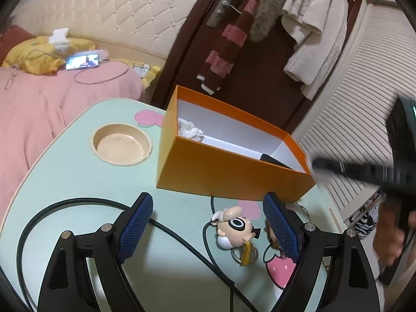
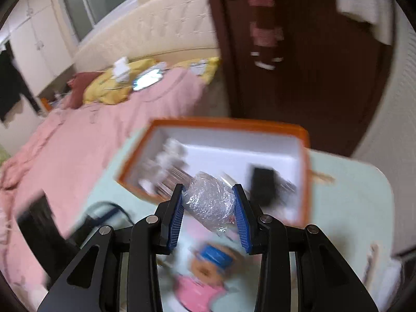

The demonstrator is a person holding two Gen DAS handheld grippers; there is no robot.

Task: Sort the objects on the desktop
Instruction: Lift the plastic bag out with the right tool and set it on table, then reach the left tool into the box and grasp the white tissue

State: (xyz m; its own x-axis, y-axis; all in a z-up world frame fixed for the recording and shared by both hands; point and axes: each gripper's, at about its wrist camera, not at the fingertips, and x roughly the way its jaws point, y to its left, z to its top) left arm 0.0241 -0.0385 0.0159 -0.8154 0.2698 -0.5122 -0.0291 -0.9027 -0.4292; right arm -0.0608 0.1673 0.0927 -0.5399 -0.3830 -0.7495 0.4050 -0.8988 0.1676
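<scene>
Currently, the largest item in view is the pale green table, on which the work is arranged; a round recessed cup well is set into its surface. An orange box with a white interior is placed on the table beyond the left gripper. White crumpled material is seen in its far corner and a flat black object near its other end.

A black cable is laid in a loop across the table and is passed between the left fingers. The left gripper is held low over the table with its jaws spread wide and nothing between the blue pads. A cartoon figure keychain with a metal ring is lying on the table in that gap, closer to the right-hand pad and not touched by either. A strawberry print is visible on the table just beside it.

In the right wrist view, heavy motion blur is present. The right gripper is closed on a crumpled clear plastic wrap bundle, which is pressed by both pads and carried above the near edge of the orange box. A blurred pink and blue toy is seen on the table below the gripper.
</scene>
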